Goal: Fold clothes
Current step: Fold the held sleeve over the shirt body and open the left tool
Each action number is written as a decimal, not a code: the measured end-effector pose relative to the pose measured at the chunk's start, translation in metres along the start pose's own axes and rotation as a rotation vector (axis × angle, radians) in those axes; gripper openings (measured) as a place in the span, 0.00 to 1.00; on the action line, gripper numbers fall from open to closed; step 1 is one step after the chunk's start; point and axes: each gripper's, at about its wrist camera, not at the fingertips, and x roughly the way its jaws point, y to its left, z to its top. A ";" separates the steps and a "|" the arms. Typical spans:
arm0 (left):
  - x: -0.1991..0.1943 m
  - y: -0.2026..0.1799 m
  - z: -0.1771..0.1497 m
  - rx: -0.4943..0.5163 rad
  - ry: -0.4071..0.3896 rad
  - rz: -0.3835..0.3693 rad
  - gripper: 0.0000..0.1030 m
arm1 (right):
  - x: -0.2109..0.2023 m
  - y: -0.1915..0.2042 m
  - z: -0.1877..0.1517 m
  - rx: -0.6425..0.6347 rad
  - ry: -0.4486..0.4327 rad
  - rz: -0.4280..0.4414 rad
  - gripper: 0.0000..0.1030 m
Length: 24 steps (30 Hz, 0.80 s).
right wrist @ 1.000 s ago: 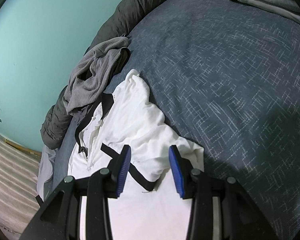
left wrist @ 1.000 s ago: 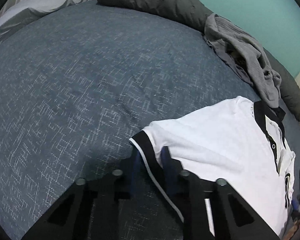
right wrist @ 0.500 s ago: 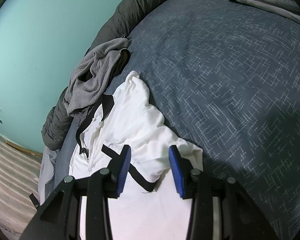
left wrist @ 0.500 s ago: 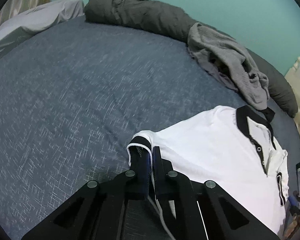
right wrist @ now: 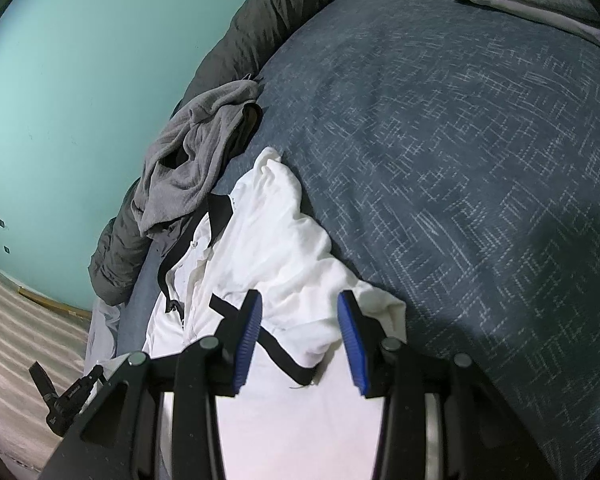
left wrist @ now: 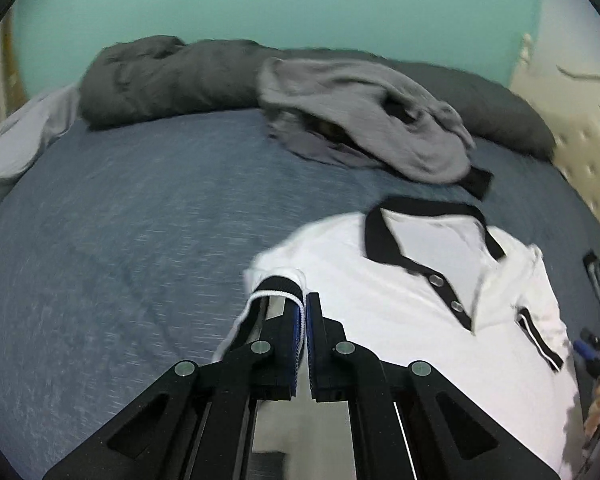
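The white shirt (left wrist: 400,312) lies face up on the bed (left wrist: 140,220), collar (left wrist: 384,232) toward the far edge where the dark duvet (left wrist: 172,76) is rolled against the wall. A grey garment (left wrist: 364,136) is heaped just beyond the collar, touching or overlapping its black tip.

The left tool (left wrist: 303,312) is clamped on the sleeve (left wrist: 278,284): its blue pads are pressed together with the black-and-white cuff pinched at their tips, and the cuff edge droops down the tool's left side. The sleeve looks raised off the bed, though blur makes the height hard to judge. From this tool the shirt's body lies to the right and slightly ahead, its long axis running from the collar back toward the near edge.

The right tool (right wrist: 300,324) has its fingers (right wrist: 248,332) apart, with nothing between them. It hovers over the shirt's other side, where the cloth is bunched in soft folds and a black band (right wrist: 276,344) crosses under the gap. Whether a pad touches the cloth I cannot tell.

The left hand has the hold, so any fold of that sleeve would travel rightward across the chest toward the placket (left wrist: 444,292). The shirt's right side is rumpled and would likely need flattening. The grey garment sits close enough to the collar to snag.
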 end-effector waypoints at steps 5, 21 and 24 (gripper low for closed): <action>0.018 -0.053 -0.012 0.087 0.063 -0.013 0.03 | -0.002 -0.002 0.003 0.011 -0.006 0.007 0.38; -0.020 -0.057 -0.049 0.081 0.091 -0.116 0.45 | -0.004 -0.003 0.003 0.019 -0.004 0.016 0.38; -0.028 -0.029 -0.057 0.017 0.072 -0.088 0.45 | -0.004 0.000 0.002 0.009 -0.003 0.017 0.38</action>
